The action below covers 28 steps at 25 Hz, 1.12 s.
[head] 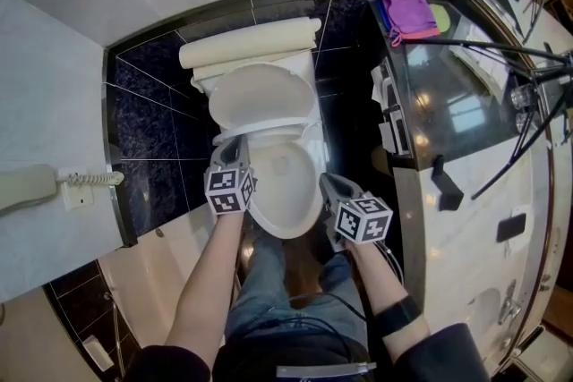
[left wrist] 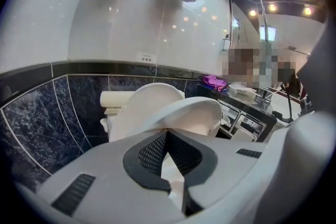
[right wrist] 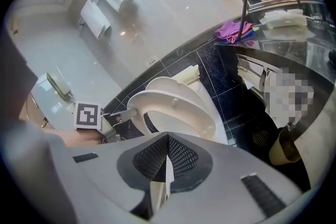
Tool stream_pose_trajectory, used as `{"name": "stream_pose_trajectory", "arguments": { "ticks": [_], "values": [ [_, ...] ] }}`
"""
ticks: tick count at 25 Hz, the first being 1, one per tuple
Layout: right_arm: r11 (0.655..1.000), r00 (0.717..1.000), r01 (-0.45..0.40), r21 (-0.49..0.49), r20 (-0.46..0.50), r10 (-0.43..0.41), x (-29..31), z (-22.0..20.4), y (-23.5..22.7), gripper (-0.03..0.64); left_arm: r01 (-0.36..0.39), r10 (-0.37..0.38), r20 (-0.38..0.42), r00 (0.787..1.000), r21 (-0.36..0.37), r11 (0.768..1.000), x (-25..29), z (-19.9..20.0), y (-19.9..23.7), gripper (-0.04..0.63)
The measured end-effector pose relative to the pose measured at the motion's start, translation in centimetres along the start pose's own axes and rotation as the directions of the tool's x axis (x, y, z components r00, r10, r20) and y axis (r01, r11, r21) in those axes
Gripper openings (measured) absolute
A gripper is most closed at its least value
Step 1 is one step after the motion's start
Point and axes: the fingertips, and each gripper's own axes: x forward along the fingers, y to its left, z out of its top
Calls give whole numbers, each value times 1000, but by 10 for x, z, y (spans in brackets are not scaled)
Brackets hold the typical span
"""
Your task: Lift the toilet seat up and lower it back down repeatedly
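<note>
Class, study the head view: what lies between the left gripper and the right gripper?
The toilet bowl, open under the raised toilet seat, lies between the left gripper and the right gripper, as the head view shows.

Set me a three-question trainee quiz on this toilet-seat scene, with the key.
1. Are the right tongs open or shut?
2. True or false: the toilet seat is fully lowered.
3. Which touches the seat's rim? A the left tongs; B the right tongs; C neither.
Key: 1 shut; 2 false, it stands part raised; 3 A.
</note>
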Motion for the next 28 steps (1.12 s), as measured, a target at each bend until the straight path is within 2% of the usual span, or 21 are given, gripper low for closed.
{"name": "stream_pose_trajectory", "arguments": {
  "ticks": [6, 15, 22, 25, 28],
  "values": [
    [1000, 1000, -2, -13, 18, 2, 9, 5, 1, 15, -9, 7, 27, 1000, 44, 999, 35, 27, 20, 0],
    [1000, 1000, 11, -10, 12, -11, 10, -2, 2, 15, -22, 22, 2, 1000, 88, 996, 48, 28, 43, 0],
    [999, 1000, 12, -50, 13, -11, 8, 6, 9, 15, -22, 22, 4, 1000, 102, 995, 24, 28, 38, 0],
    [996, 1000, 16, -87, 14, -15, 1, 11, 10, 15, -14, 14, 2, 1000, 132, 991, 4, 29, 25, 0],
    [991, 1000, 12, -132, 11, -11, -6, 19, 13, 15, -28, 25, 21, 999, 131, 991, -25, 38, 13, 0]
  ]
}}
